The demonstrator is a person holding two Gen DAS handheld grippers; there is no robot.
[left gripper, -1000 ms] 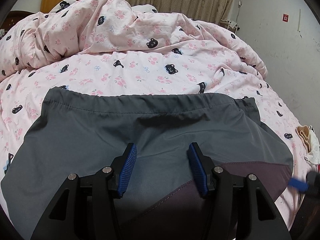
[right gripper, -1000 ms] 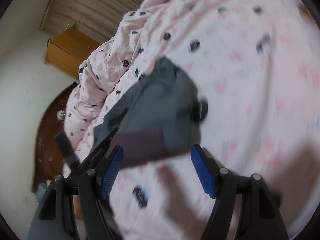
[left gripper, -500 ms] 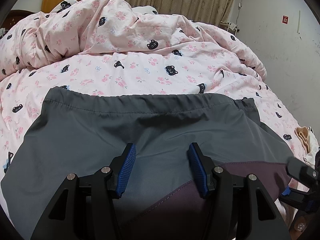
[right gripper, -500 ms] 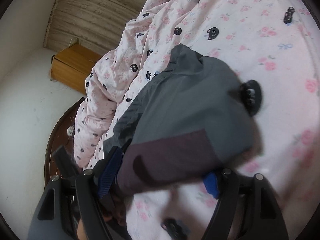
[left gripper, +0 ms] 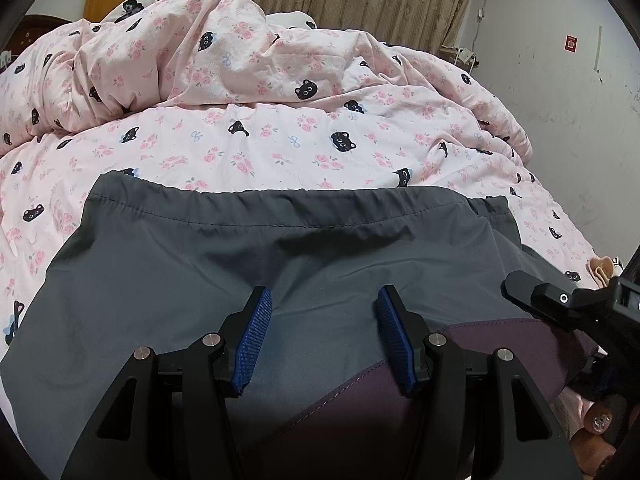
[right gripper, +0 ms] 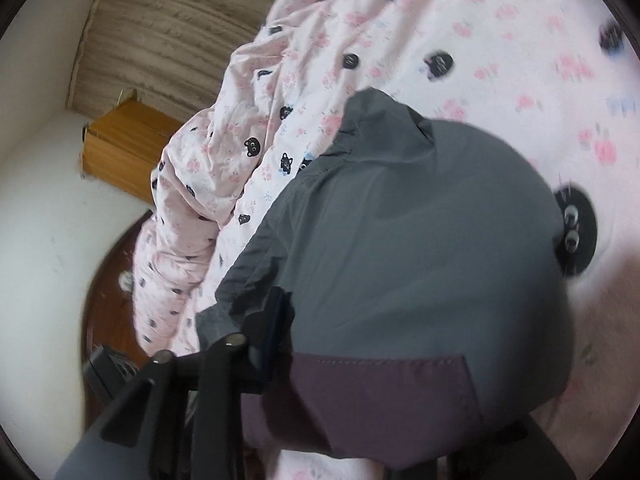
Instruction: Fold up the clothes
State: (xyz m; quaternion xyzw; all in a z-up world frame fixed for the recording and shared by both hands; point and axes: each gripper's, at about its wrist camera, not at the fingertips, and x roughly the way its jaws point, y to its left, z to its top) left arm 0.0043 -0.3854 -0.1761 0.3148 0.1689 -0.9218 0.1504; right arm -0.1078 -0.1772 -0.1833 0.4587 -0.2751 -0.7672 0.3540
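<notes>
We have the grey shorts (left gripper: 280,264) lying spread on the bed (left gripper: 248,148), their gathered waistband (left gripper: 288,200) at the far edge and a dark purple panel (left gripper: 472,352) at the near right corner. On the left, our left gripper (left gripper: 322,336) hovers over the middle of the cloth with its blue pads (left gripper: 252,336) well apart and nothing between them; whether they touch the fabric we cannot tell.

On the right, our right gripper (left gripper: 560,304) reaches in at the right edge of the shorts, beside the purple panel. In its own view the cloth fills the space in front of it and covers where the right-hand finger should be, so we cannot tell whether it is closed on the fabric or only pushed against it.

We judge that we are at the start of a fold: the garment is flat and the right side is being taken up. The next move calls for a sure pinch on that right edge, then carrying it leftward over the middle, with the left gripper either pinning the cloth or getting clear of the fold. A far pile of quilt (left gripper: 168,60) leaves the near part of the bed to work on.
</notes>
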